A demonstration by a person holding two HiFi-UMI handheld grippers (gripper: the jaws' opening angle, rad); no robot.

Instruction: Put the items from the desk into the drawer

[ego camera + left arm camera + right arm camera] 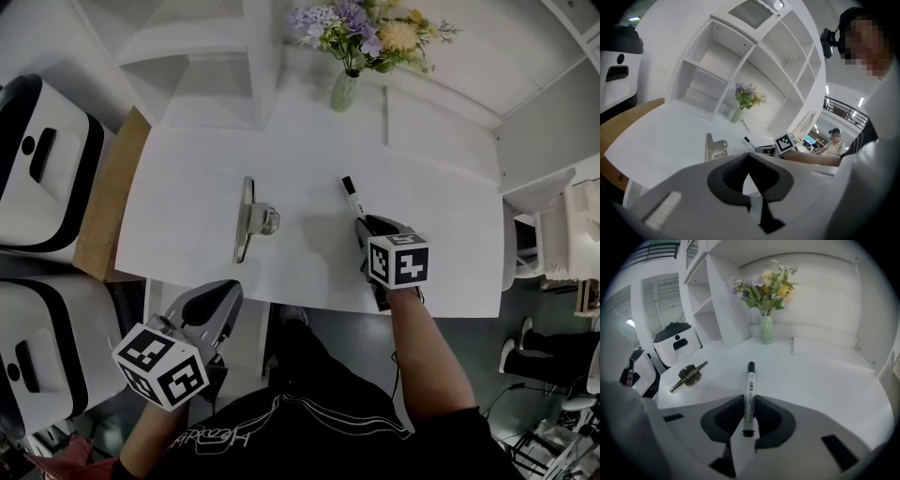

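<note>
Right fingers: the right gripper (749, 401) is clamped on a white marker pen with a black cap (750, 385). The pads pinch the barrel close to its rear end.
Marker: most of its length sticks out ahead of the fingers, and it appears to lie on the white tabletop (187, 178), not yet lifted.
Left fingers: the left gripper (749, 157) is pressed together with nothing between, hanging just off the tabletop's near edge.
Other item: a silver metal clip with a long lever (251, 220) lies left of the marker, well apart and untouched.
Drawer: no view shows one open.
Risk, pivot: with so short a hold at the tail, the long free end could swing down or twist on lifting.
Risk, slip: the barrel is round and smooth, so a quick tilt might slide it out forward.
Risk, drop-off: with no drawer open, the marker may be carried with nowhere to go.
Risk, clip: flat metal on a smooth tabletop could skid away from closing fingers.
</note>
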